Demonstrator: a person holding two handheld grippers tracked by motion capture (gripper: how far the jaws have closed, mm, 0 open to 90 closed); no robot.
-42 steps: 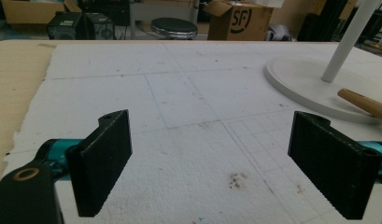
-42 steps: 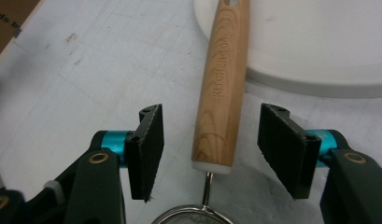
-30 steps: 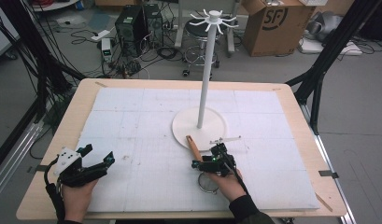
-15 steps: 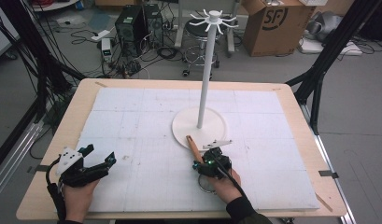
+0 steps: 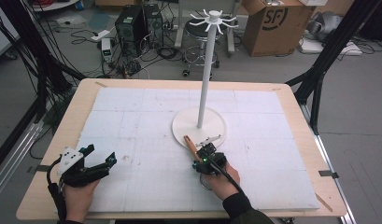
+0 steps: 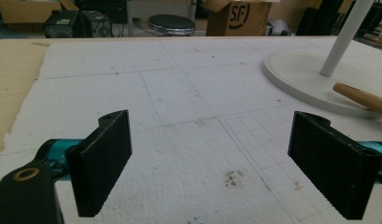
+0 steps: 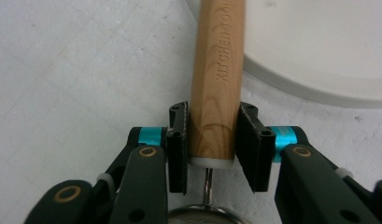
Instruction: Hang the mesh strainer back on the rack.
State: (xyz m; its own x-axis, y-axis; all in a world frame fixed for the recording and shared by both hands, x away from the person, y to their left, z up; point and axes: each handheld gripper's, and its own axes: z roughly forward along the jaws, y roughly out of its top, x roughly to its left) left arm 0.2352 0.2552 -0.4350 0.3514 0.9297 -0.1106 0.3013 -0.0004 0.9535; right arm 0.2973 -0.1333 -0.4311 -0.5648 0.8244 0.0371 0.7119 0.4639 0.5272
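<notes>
Right gripper view, grip: the right gripper [image 7: 211, 149] has just been closing; its jaws are clamped on the round light-wood handle stamped KITCHEN TOOL [image 7: 215, 79], near its metal-stemmed end, probably to lift it.
Utensil's place: near right of the desk [image 5: 58, 140], handle tip over the rim of the round white stand base [image 5: 188, 126].
Right hand [image 5: 221, 179]: low, pointing far.
Left gripper [image 5: 97, 156]: near left, jaws apart and empty, resting on the white foam mat [image 5: 132, 116].
Far: the white hook pole [image 5: 206, 70].

You see a pale-brown grained wooden handle [image 7: 216, 79], black jaws with turquoise joints, a white round-based stand [image 5: 200, 125], and a white foam mat [image 5: 132, 116] with faint blue grid lines.
</notes>
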